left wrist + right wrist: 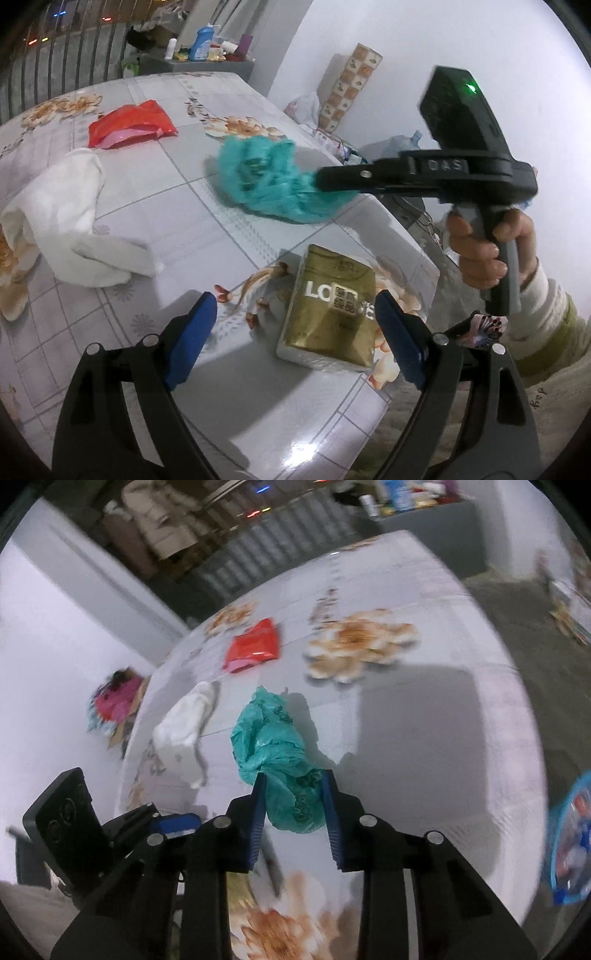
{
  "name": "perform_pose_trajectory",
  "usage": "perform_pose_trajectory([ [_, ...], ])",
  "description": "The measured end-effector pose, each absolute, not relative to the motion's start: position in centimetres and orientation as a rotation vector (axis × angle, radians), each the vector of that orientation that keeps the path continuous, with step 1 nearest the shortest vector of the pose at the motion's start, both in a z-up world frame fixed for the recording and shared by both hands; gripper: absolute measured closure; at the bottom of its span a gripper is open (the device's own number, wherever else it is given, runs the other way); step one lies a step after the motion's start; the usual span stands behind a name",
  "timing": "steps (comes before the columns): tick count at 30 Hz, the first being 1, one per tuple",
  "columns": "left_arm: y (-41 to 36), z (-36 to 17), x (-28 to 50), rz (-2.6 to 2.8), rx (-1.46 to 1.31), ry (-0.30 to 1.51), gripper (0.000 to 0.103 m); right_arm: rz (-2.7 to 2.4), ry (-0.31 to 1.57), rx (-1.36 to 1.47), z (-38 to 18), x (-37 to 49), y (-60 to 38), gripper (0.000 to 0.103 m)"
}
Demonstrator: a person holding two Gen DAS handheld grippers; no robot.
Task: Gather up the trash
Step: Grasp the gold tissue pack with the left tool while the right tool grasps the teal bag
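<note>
A crumpled teal plastic bag (pixel 269 181) (pixel 273 738) lies mid-table on the flowered tablecloth (pixel 184 229). My right gripper (pixel 319 179) (pixel 294 790) is shut on its near end, with the blue pads pressing both sides. My left gripper (pixel 295 299) hangs open over a gold tissue pack (pixel 332 314) near the table's front edge, one finger on each side and not touching it. A white crumpled bag (pixel 66 214) (pixel 184 720) lies to the left. A red plastic bag (pixel 129 125) (pixel 255 644) rests further back.
A person's hand (pixel 480 251) holds the right gripper's handle. A blue basket (pixel 569 838) shows at the right edge. A shelf with bottles (pixel 199 44) stands behind the table. A cardboard box of colourful items (pixel 118 701) sits on the floor at left.
</note>
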State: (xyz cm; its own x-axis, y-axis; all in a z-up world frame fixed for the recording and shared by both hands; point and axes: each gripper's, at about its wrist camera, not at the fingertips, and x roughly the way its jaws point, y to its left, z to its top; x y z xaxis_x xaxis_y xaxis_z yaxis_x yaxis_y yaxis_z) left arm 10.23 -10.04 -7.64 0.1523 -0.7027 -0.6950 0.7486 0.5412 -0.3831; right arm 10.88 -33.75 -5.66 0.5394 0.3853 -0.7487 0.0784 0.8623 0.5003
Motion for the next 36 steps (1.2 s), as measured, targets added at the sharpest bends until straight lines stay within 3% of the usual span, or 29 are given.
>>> perform_pose_trajectory([
  [10, -11.9, -8.1, 9.5, -1.064, 0.115, 0.961, 0.02, 0.011, 0.962, 0.704, -6.1, 2.0, -38.2, 0.074],
  [17, -13.6, -8.3, 8.2, -0.999, 0.264, 0.914, 0.021, -0.009, 0.953, 0.741, -6.3, 0.2, -38.1, 0.073],
  [27, -13.6, -8.1, 7.9, -0.959, 0.286, 0.897, 0.047, 0.008, 0.974, 0.736, -6.0, -0.1, -37.5, 0.072],
  [32, -12.1, -7.9, 9.1, -0.868, 0.217, 0.91, 0.052, 0.034, 0.96, 0.686, -5.1, -0.3, -36.6, 0.065],
  [36, -10.6, -8.0, 10.7, -0.83, 0.091, 0.962, 0.052, 0.024, 0.933, 0.624, -4.2, 0.1, -36.4, 0.051],
])
